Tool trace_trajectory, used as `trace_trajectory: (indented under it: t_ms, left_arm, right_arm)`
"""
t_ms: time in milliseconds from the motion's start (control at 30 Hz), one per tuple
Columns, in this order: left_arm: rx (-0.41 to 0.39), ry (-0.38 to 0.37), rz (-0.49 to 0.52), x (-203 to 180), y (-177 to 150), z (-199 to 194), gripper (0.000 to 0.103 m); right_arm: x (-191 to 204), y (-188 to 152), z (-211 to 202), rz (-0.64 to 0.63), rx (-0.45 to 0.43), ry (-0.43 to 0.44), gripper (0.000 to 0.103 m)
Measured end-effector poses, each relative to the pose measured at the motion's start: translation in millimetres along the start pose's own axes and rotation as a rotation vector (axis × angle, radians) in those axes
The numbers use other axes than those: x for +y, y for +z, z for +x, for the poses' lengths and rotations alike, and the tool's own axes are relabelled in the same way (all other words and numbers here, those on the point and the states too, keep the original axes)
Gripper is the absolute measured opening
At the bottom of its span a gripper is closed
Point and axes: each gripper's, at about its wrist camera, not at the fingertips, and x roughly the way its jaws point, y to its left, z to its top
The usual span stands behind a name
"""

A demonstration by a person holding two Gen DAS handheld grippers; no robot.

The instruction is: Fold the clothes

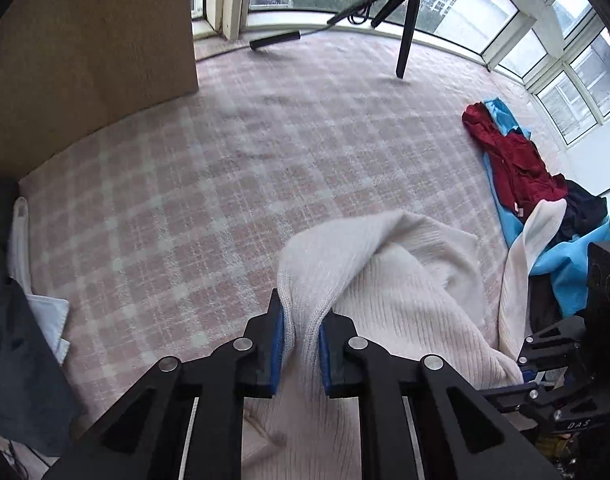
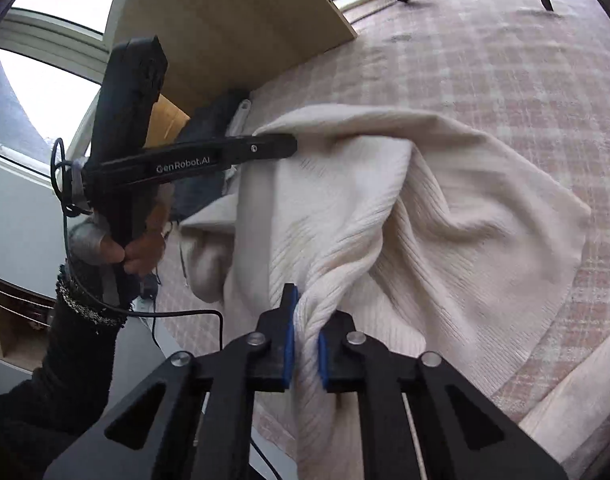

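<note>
We see the left tool [image 1: 301, 344] reaching forward and slightly downward, its black linkage arms converging on two blue-padded fingers [image 1: 276, 354] that are clenched on a bunched ridge of the cream ribbed-knit sweater [image 1: 405, 292]. The right tool [image 2: 305, 352] is posed much the same, its blue pads pinching another gathered fold of that sweater [image 2: 385, 208]. In the right wrist view we also see the left tool [image 2: 281, 145] from the side, a long black bar lettered in white, its tip biting the sweater's far edge, while a hand [image 2: 133, 246] in a dark sleeve with a speckled cuff grips the handle below it.

The sweater is soft and thick, with fine vertical ribbing, and it drapes in loose, deep creases between the two grips, its lower part spread over the pink-and-white checked woven cover [image 1: 225, 184] on a flat surface. To the right on that cover lies a heap of other clothes: a crumpled dark red garment [image 1: 513, 160] on a smooth bright blue one [image 1: 565, 268], with a dark one just beside. At the left edge sit a folded white cloth [image 1: 45, 312] and a dark grey fabric [image 1: 21, 360].
</note>
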Motion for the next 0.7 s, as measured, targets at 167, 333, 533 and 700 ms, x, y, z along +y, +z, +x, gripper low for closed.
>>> trace_trajectory:
  t_ms: [167,333,533,700]
  left_arm:
    - [-0.239,0.061,-0.023,10.4,-9.1,-99.7,0.085]
    - [-0.193,0.042,-0.106,16.0,-76.1,-95.2,0.084]
    - [0.039,-0.158,-0.228,-39.1,-150.2,-5.8,0.084]
    - [-0.019,-0.241,-0.461,-63.2,-129.2,46.3,0.084]
  right_arm:
    - [-11.1,38.0,-88.5,0.041,-0.249,-0.131,0.006]
    - [-39.8,27.4,-95.6,-0.037,-0.109,-0.389,0.024]
    - [-50.2,22.8,-94.9,-0.096,-0.033,-0.394,0.036]
    - [-22.0,40.3,-83.4,-0.168,-0.022,-0.313,0.044]
